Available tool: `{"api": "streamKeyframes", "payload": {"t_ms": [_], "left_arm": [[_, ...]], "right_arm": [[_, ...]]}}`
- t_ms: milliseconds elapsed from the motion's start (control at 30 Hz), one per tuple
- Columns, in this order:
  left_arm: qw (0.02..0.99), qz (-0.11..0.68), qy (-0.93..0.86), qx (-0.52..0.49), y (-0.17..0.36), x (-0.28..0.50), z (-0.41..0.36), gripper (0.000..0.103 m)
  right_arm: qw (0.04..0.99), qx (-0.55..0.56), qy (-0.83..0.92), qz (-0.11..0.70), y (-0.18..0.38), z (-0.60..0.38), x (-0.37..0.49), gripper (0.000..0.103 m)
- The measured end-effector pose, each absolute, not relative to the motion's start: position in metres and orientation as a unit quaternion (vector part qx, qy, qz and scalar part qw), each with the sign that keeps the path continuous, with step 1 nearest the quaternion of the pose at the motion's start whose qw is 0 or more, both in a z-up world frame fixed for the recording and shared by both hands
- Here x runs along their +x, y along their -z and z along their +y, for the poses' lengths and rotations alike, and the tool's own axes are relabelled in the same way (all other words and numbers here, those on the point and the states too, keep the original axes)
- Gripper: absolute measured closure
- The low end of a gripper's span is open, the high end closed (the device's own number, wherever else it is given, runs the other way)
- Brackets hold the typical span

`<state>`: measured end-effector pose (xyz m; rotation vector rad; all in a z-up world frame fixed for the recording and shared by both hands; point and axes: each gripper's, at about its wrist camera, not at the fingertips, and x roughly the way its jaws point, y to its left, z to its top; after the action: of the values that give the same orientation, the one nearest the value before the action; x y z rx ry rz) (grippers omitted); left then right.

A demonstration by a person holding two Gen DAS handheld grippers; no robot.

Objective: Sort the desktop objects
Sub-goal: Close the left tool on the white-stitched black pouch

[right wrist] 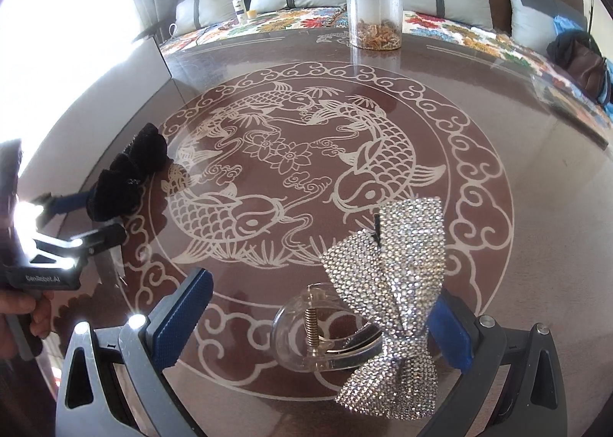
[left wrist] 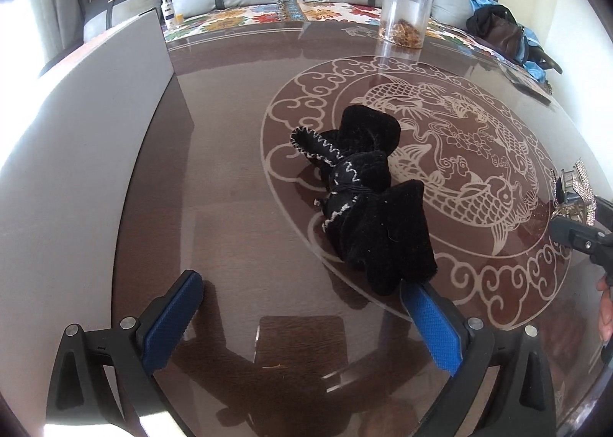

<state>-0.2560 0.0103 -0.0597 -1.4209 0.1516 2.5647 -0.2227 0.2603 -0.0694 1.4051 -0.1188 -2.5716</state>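
the black velvet bow (left wrist: 364, 203) is laid on the glass tabletop (left wrist: 230, 130) just ahead of the left gripper (left wrist: 302, 306), a bit to its right, so the near end is seen touching or just about touching the right blue pad (left wrist: 433, 322) while the left pad is well clear. its long axis is run diagonally, from near-right up to far-left, so it isn't lined up square between the pads. the left gripper is spread wide with nothing in it. the rhinestone bow hair clip (right wrist: 387, 283) is found sitting between the right gripper (right wrist: 318, 318) pads, clear claw part toward the middle, sparkly bow against the right-hand pad. that gripper is spread wide too, nothing pinched yet. each item is clearly nearer its own side, so no crossing over is needed imo. for the velvet one, a small shift right would probably be wanted before closing.
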Motion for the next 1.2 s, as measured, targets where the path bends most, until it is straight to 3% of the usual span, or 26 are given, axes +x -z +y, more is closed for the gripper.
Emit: {"api": "streamKeyframes", "payload": {"t_ms": [167, 300, 467, 700, 867, 900, 933, 1000, 1033, 1200], "left_arm": [[0.13, 0.054, -0.875, -0.463, 0.05, -0.271, 0.037, 0.0], [0.113, 0.12, -0.874, -0.458, 0.056, -0.282, 0.07, 0.0], [0.101, 0.084, -0.87, -0.476, 0.054, -0.294, 0.068, 0.0], [0.139, 0.02, -0.874, -0.464, 0.036, -0.276, 0.041, 0.0], [0.08, 0.018, -0.866, -0.494, 0.051, -0.305, 0.053, 0.0], [0.066, 0.023, -0.862, -0.502, 0.058, -0.31, 0.054, 0.003], [0.051, 0.031, -0.863, -0.502, 0.061, -0.311, 0.053, 0.009], [0.06, 0.031, -0.877, -0.475, 0.051, -0.302, 0.05, 0.065], [0.069, 0.033, -0.876, -0.477, 0.048, -0.298, 0.048, 0.065], [0.109, 0.011, -0.88, -0.463, 0.019, -0.259, 0.023, 0.066]], "right_arm": [[0.124, 0.477, 0.861, -0.126, 0.064, 0.287, -0.223, 0.0], [0.122, 0.465, 0.866, -0.139, 0.055, 0.3, -0.216, 0.0], [0.1, 0.482, 0.868, -0.067, 0.062, 0.284, -0.221, 0.0], [0.095, 0.498, 0.861, -0.034, 0.069, 0.276, -0.22, 0.0], [0.084, 0.497, 0.863, -0.023, 0.071, 0.273, -0.222, 0.003], [0.078, 0.497, 0.864, -0.014, 0.07, 0.271, -0.221, 0.006], [0.071, 0.497, 0.865, -0.002, 0.07, 0.271, -0.22, 0.015], [0.056, 0.496, 0.866, 0.026, 0.068, 0.272, -0.215, 0.038], [0.052, 0.495, 0.867, 0.027, 0.066, 0.275, -0.212, 0.049], [0.049, 0.488, 0.871, -0.037, 0.059, 0.3, -0.2, 0.052]]}}
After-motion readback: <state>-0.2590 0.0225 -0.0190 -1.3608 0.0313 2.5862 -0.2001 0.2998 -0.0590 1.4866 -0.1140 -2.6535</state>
